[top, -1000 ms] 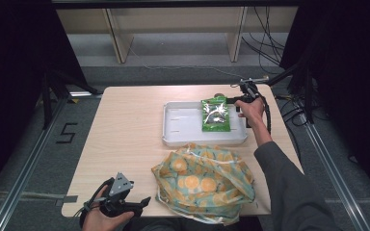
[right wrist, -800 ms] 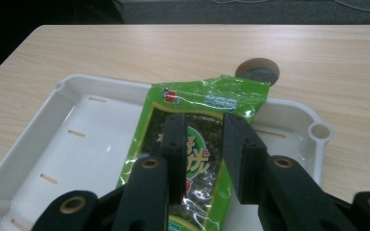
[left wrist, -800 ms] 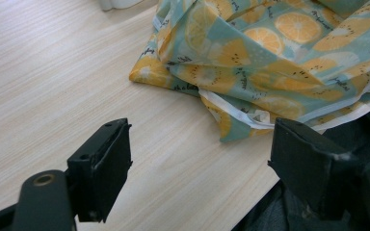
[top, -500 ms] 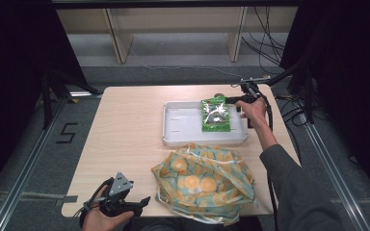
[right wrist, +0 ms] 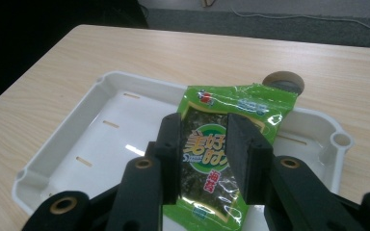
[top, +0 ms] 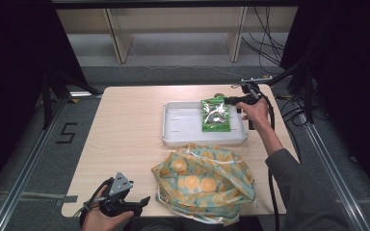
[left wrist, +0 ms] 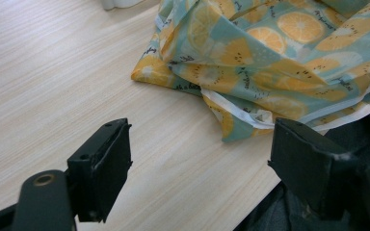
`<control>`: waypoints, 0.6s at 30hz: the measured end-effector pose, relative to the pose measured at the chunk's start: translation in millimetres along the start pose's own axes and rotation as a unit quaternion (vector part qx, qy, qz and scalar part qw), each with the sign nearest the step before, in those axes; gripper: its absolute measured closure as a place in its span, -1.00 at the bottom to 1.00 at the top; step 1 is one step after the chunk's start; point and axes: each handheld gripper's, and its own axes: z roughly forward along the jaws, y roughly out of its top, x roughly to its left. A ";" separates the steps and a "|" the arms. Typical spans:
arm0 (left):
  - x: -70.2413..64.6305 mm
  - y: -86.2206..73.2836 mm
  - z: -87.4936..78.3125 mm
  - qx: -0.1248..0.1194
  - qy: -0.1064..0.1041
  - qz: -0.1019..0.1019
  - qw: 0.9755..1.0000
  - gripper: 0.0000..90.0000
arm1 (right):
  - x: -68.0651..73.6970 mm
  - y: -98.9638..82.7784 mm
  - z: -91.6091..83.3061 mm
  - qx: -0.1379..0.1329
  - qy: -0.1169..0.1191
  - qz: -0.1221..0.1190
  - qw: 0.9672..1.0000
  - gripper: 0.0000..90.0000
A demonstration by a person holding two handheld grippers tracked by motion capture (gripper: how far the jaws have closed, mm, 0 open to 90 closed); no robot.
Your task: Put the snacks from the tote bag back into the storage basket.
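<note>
The right gripper (right wrist: 203, 154), jaws just opening, frees a green packet (top: 215, 114) lying in the white tray (top: 183, 137). The left gripper (left wrist: 200, 166) idles wide open, empty, beside the bag (top: 204, 180).

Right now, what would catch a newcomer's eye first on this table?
The bright green snack packet lying at the right end of the white tray, with the right claw just opening around it. Next, the orange-print fabric bag crumpled at the near edge of the table, beside the open left claw.
</note>
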 end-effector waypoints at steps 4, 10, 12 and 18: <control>0.1 -0.2 0.4 -0.002 0.000 -0.001 1.000 -0.52 | 5.8 -1.8 -4.5 0.004 0.007 0.022 1.000 0.51; 0.4 -0.1 0.3 -0.001 0.002 0.001 1.000 -0.52 | 6.2 -5.2 -10.1 -0.002 0.016 0.009 1.000 0.49; 1.5 0.4 -0.5 0.005 0.002 0.007 1.000 -0.52 | 5.5 -6.4 -11.6 -0.005 0.015 0.002 1.000 0.47; 0.3 0.1 0.9 -0.003 0.003 -0.005 1.000 -0.52 | 9.3 -8.3 -18.0 -0.007 0.022 -0.009 1.000 0.43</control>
